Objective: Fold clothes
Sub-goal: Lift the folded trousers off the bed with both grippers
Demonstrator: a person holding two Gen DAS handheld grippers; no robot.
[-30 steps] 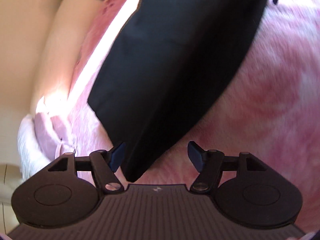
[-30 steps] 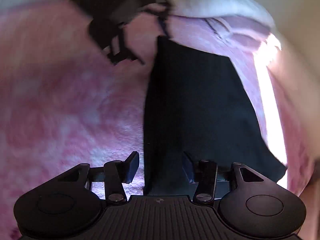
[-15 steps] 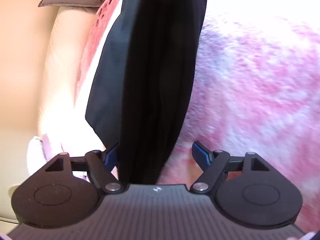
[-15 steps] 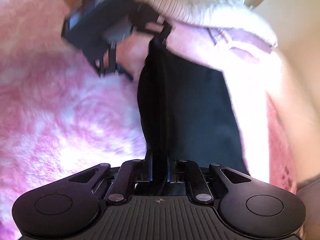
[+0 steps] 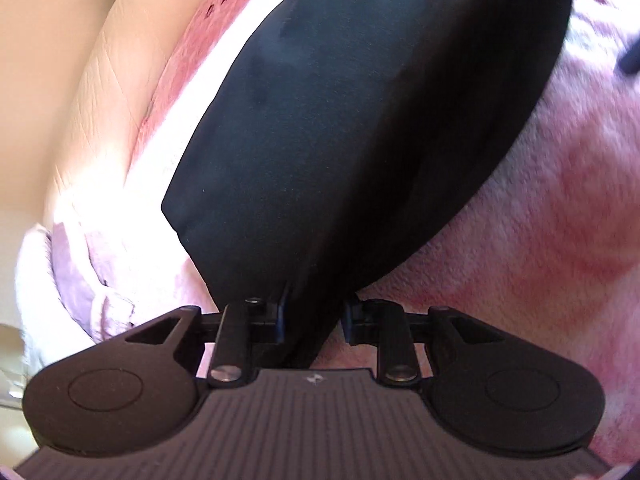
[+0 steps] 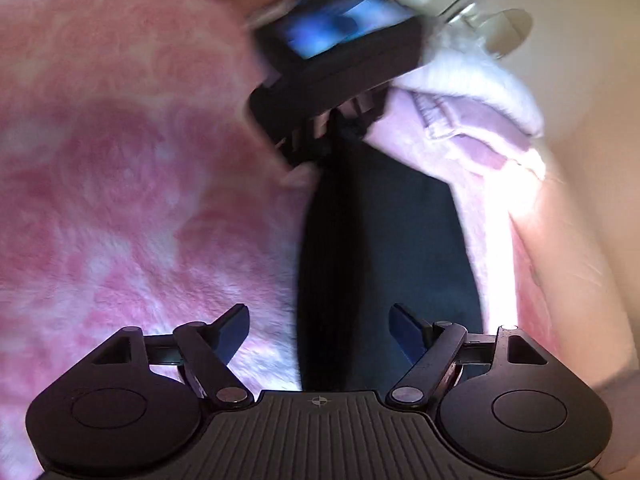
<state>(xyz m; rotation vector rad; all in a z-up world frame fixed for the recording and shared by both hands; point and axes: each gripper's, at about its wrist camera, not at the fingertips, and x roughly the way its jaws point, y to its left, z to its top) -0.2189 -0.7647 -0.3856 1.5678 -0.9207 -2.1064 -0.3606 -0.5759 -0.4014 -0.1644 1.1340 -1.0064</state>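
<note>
A black garment (image 5: 360, 140) lies folded into a long strip on a pink fluffy blanket (image 5: 540, 240). My left gripper (image 5: 314, 316) is shut on its near end, the cloth pinched between the blue pads. In the right wrist view the same garment (image 6: 380, 260) runs away from me, and my right gripper (image 6: 320, 326) is open over its near end with its fingers apart. The left gripper (image 6: 332, 80), blurred, holds the far end there.
The pink blanket (image 6: 120, 180) spreads wide to one side of the garment. A lilac cloth and white fluffy fabric (image 6: 472, 132) lie bunched by the garment's far end. A cream padded edge (image 5: 100, 100) borders the blanket.
My right gripper, shut on the garment half a second ago, has opened. My left gripper, open around the cloth before, has shut on it. The garment has spread wider.
</note>
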